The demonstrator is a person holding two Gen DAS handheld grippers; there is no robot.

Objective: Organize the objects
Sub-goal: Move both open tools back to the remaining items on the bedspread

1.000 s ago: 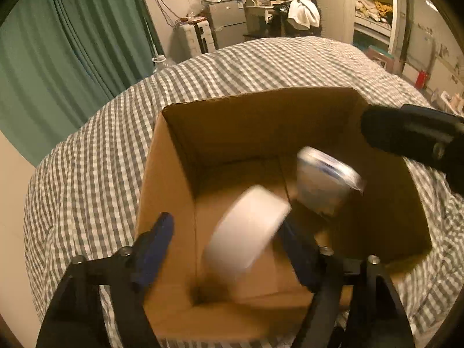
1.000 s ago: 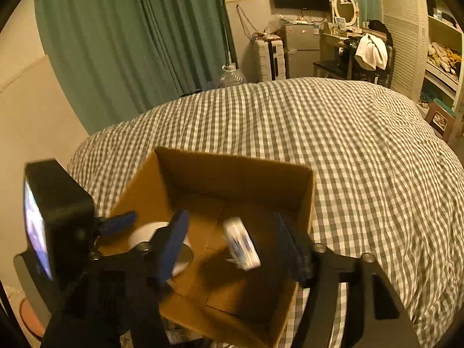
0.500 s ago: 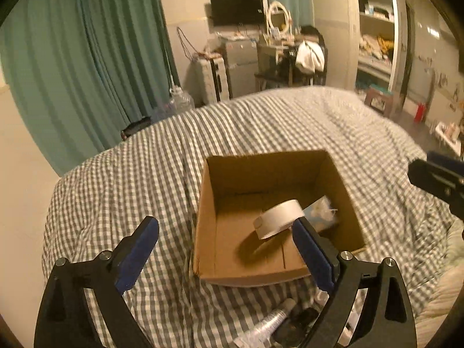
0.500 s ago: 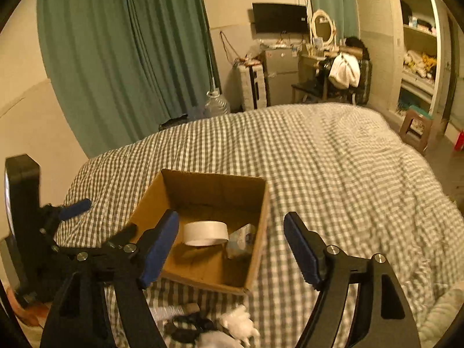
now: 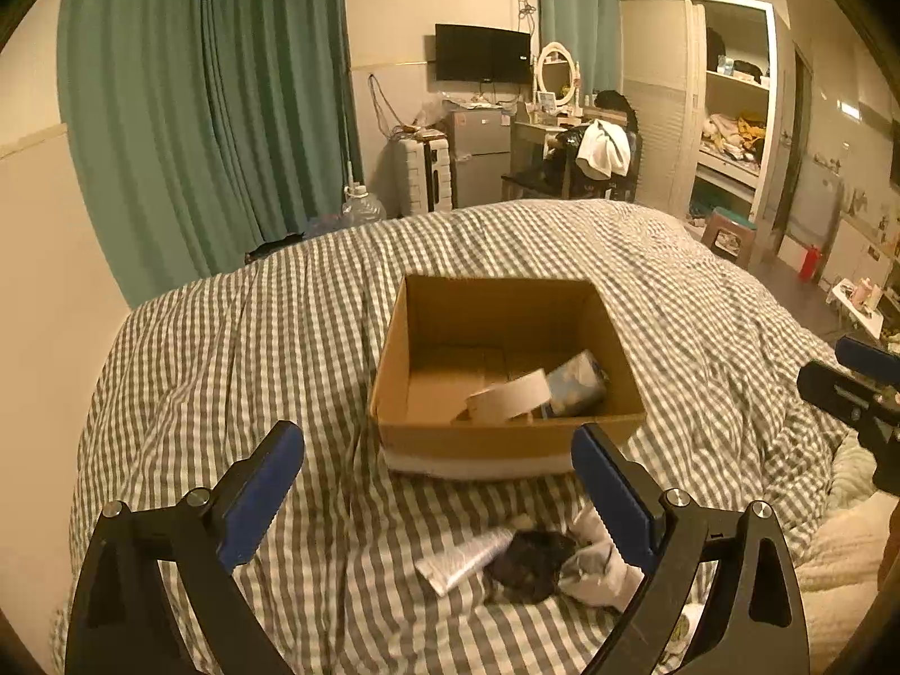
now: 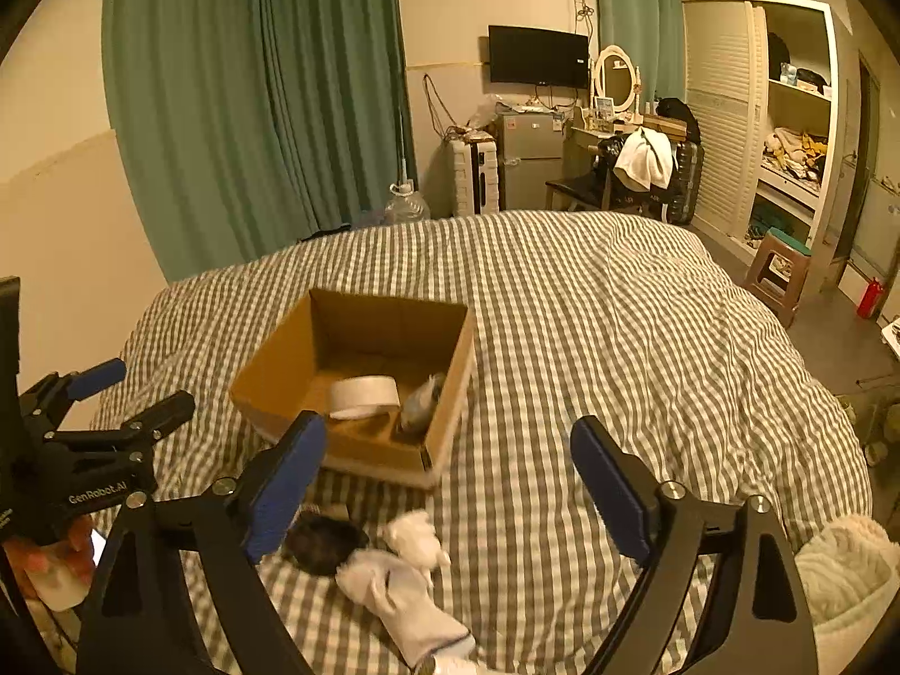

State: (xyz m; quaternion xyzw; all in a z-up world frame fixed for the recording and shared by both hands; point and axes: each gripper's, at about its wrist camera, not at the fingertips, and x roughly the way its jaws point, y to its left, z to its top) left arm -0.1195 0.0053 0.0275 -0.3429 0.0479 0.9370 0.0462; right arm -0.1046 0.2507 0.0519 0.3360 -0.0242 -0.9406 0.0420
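An open cardboard box (image 5: 489, 441) (image 6: 270, 368) sits on the checked bed. Inside lie a white tape roll (image 5: 509, 396) (image 6: 363, 394) and a small white-blue packet (image 5: 576, 382) (image 6: 419, 408). In front of the box on the bedding lie a silver tube (image 5: 464, 557), a dark bundle (image 5: 529, 562) (image 6: 323, 543) and white socks (image 5: 596, 562) (image 6: 405, 599). My left gripper (image 5: 439, 489) is open and empty, held back from the box. My right gripper (image 6: 450, 484) is open and empty above the socks. The left gripper also shows in the right wrist view (image 6: 112, 399).
The checked duvet (image 6: 590, 337) covers the whole bed. A fluffy white blanket (image 6: 844, 579) lies at the near right. Beyond the bed stand green curtains (image 5: 214, 112), a small fridge (image 5: 478, 154), a desk chair with a white cloth (image 5: 602, 149) and a stool (image 6: 779, 273).
Both grippers have pulled back and up from inside the box. The tape roll and the packet, falling a second ago, now rest in the box. The loose items in front have come into view.
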